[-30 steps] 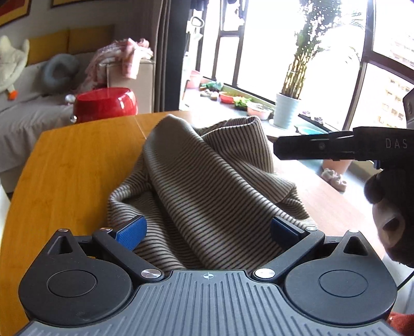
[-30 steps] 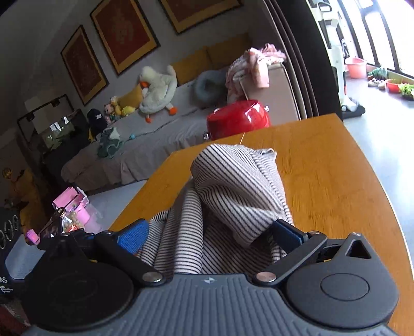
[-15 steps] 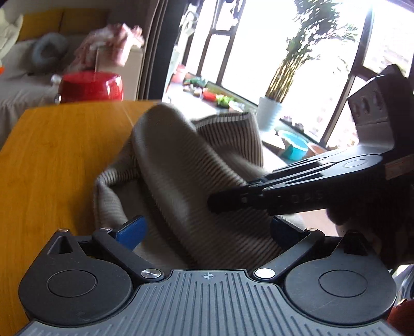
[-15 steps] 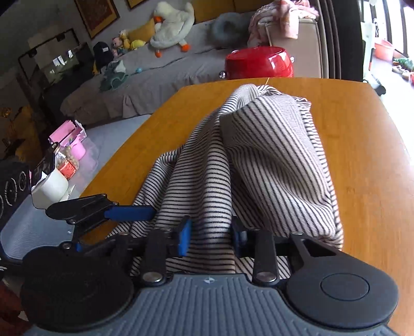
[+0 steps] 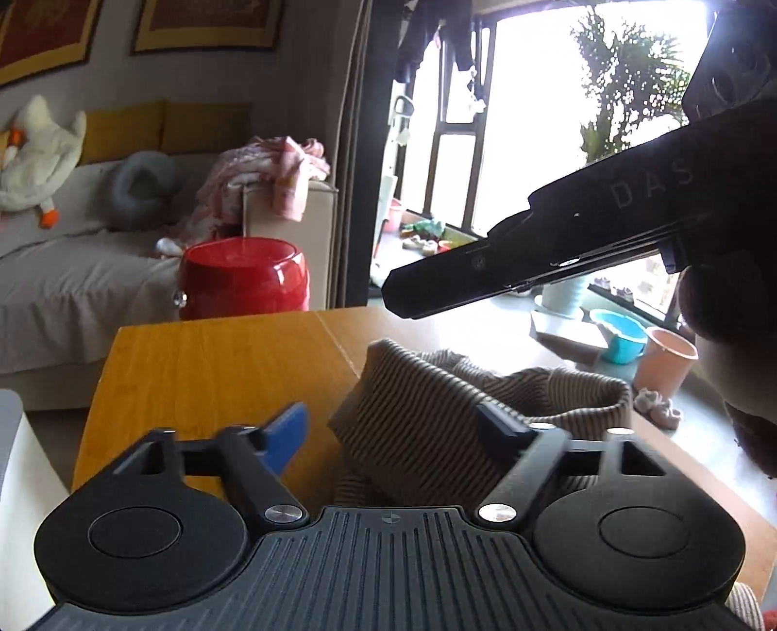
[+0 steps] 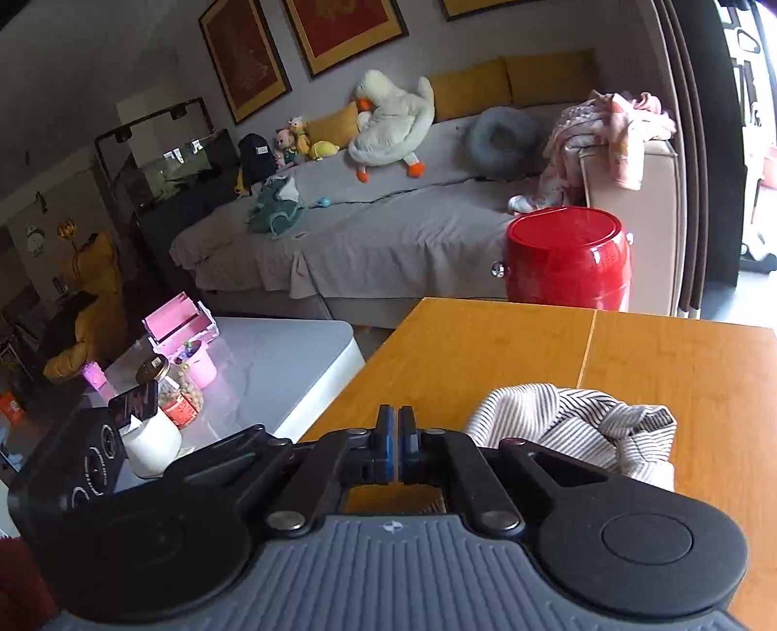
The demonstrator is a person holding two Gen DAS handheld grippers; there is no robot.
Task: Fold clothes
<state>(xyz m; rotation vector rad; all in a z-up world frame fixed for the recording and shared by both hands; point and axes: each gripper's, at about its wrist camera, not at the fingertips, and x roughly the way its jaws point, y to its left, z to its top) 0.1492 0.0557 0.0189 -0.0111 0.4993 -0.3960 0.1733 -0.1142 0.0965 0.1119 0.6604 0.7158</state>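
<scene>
Left wrist view: left tongs (image 5: 391, 434) apart, crumpled brown-striped knit garment (image 5: 437, 417) between them on the orange wooden counter (image 5: 218, 369); bare board leftward. Right wrist view: right tongs (image 6: 394, 439) together, empty; garment (image 6: 578, 427) beside, near the counter (image 6: 485, 349) edge.

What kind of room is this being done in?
Most likely a home living room: a grey sofa with a plush goose, framed pictures on the wall, and a wooden table holding the striped garment.

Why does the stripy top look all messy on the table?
The striped top lies bunched in a crumpled heap on the wooden table, not flat or folded. The left gripper is open around it; the right gripper is shut beside it.
</scene>
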